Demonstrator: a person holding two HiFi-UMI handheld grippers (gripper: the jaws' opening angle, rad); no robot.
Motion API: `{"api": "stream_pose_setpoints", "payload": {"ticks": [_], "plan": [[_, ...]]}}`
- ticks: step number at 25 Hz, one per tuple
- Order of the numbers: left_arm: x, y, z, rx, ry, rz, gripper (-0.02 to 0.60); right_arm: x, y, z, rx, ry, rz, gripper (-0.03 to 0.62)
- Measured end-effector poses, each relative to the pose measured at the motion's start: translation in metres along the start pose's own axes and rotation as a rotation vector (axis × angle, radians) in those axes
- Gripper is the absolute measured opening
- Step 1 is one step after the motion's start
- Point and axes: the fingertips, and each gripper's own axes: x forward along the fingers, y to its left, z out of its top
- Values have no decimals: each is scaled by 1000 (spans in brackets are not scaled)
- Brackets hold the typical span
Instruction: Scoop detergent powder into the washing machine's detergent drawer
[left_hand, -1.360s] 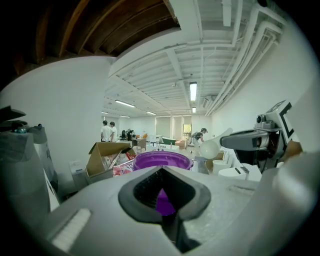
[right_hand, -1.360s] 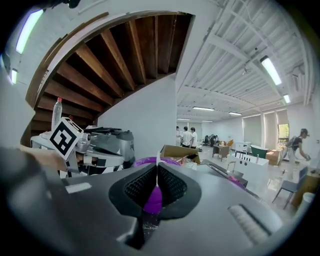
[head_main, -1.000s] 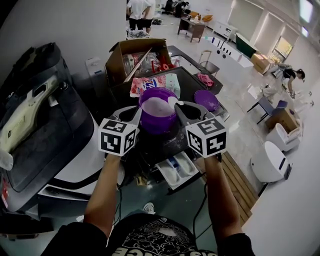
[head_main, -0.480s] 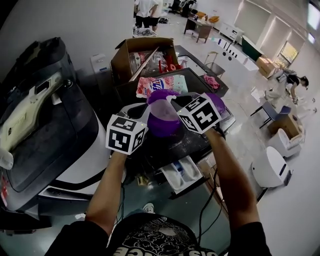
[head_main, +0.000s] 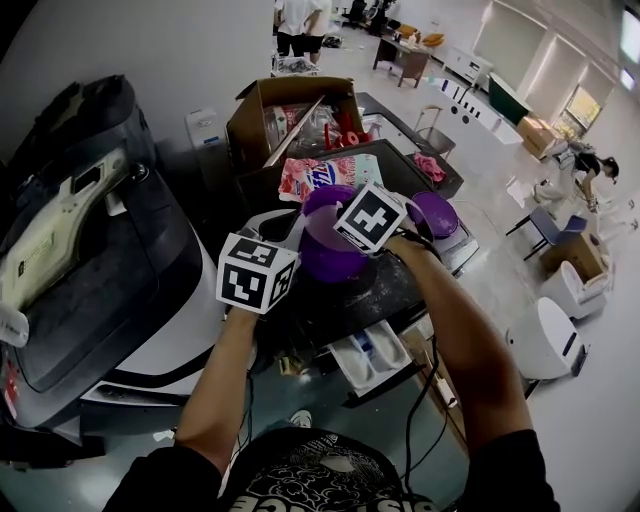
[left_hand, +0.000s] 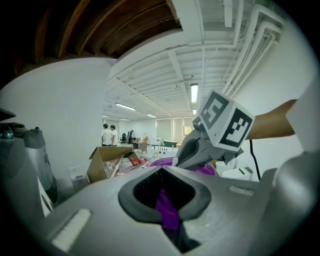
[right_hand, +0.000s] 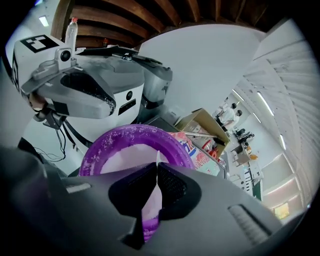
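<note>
So, the main change since 1 s ago is the right gripper (head_main: 345, 222). It was level with the left gripper (head_main: 296, 236) on the near side of the purple tub (head_main: 325, 260). Now it has swung up and left, its marker cube sits tilted over the tub mouth at frame centre, and the forearm runs diagonally from lower right.

The left gripper has barely moved, same spot left of the tub. In the left gripper view its jaws are closed on a purple strip of the tub wall (left_hand: 167, 212), nearly together with just that wall between the fingers. The right gripper (left_hand: 181, 159) shows beyond, angled down at the tub.

In the right gripper view the jaws are pressed together on a thin white scoop (right_hand: 157, 159), of which only a sliver of edge shows above the tips. Right past them is the tub rim (right_hand: 100, 145), dusted white, with detergent powder (right_hand: 125, 162) inside. The left gripper (right_hand: 102, 102) is at upper left of that view.

The tub is still on the dark top of the washing machine (head_main: 385, 290), same place as before. The detergent drawer (head_main: 372, 352) is pulled out below it, lower centre, unchanged.

The purple lid (head_main: 437, 213) lies to the right of the tub. The detergent bag (head_main: 335, 172) and cardboard box (head_main: 262, 110) sit behind it.
</note>
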Motion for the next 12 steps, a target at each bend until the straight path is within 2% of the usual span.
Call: {"api": "stream_pose_setpoints", "payload": {"ticks": [7,12], "plan": [[0,7,-8,-19,13,7,2,27,10,-4,-86,127,57,30],[4,5,-10,-12,19,-4,2,30,11,-2,-57,175,82,30]]}}
